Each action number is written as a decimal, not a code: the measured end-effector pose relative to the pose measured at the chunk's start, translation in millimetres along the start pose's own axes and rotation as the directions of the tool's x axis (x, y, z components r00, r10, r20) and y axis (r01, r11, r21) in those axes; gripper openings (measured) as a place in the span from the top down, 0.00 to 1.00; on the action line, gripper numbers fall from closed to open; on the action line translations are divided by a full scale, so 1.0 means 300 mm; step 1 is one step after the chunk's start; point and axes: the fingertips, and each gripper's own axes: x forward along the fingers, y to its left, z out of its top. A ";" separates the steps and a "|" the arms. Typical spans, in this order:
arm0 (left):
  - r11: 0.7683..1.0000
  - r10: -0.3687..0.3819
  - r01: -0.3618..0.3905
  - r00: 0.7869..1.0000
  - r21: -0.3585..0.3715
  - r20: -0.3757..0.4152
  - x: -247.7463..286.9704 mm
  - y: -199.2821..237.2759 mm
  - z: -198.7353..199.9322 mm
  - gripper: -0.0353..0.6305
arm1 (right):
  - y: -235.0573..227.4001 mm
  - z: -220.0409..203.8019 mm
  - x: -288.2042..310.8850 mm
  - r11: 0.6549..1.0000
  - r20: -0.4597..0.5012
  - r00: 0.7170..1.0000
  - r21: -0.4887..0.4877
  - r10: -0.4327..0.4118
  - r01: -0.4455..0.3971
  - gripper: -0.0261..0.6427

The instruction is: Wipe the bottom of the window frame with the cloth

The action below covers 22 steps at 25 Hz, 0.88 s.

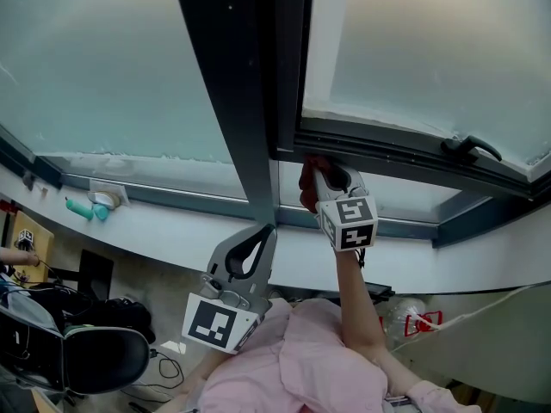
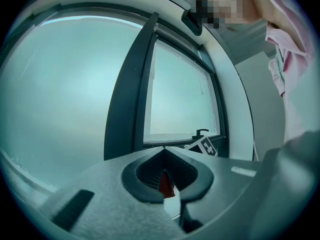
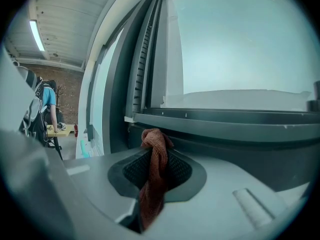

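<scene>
A rust-red cloth (image 3: pixel 153 156) is pinched in my right gripper (image 3: pixel 155 145), with its knotted top sticking out past the jaws. In the head view this right gripper (image 1: pixel 328 174) is raised to the dark bottom rail of the open window sash (image 1: pixel 387 141). The cloth (image 1: pixel 307 184) sits at the rail's left end, next to the dark centre post (image 1: pixel 237 101). The bottom rail (image 3: pixel 225 120) lies just beyond the cloth; I cannot tell if they touch. My left gripper (image 1: pixel 268 229) hangs lower by the post, shut and holding nothing. Its jaws (image 2: pixel 163 150) meet tip to tip.
A black window handle (image 1: pixel 471 145) sits on the sash at the right. A white sill (image 1: pixel 172 231) runs below the glass, with a teal object (image 1: pixel 84 209) on it at the left. An office chair (image 1: pixel 99 351) stands low left. A person (image 3: pixel 47 104) stands far back.
</scene>
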 end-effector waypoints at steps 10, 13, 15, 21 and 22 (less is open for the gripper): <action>1.000 -0.009 0.009 1.000 0.001 0.006 0.040 -0.053 0.004 0.95 | -0.065 -0.013 -0.044 1.000 0.000 1.000 0.000 -0.010 0.010 0.88; 1.000 -0.012 0.012 1.000 0.000 0.003 0.055 -0.069 0.003 0.95 | -0.084 -0.016 -0.055 1.000 0.001 1.000 0.002 -0.009 0.009 0.88; 1.000 -0.011 0.011 1.000 0.001 0.002 0.065 -0.081 0.003 0.95 | -0.095 -0.020 -0.063 1.000 -0.001 1.000 0.000 -0.007 0.007 0.88; 1.000 -0.015 0.015 1.000 0.001 -0.002 0.093 -0.115 -0.001 0.95 | -0.130 -0.030 -0.089 1.000 -0.002 1.000 0.004 -0.006 0.006 0.88; 1.000 -0.017 0.017 1.000 0.000 -0.003 0.099 -0.122 -0.001 0.95 | -0.138 -0.033 -0.094 1.000 -0.003 1.000 0.004 -0.007 0.007 0.88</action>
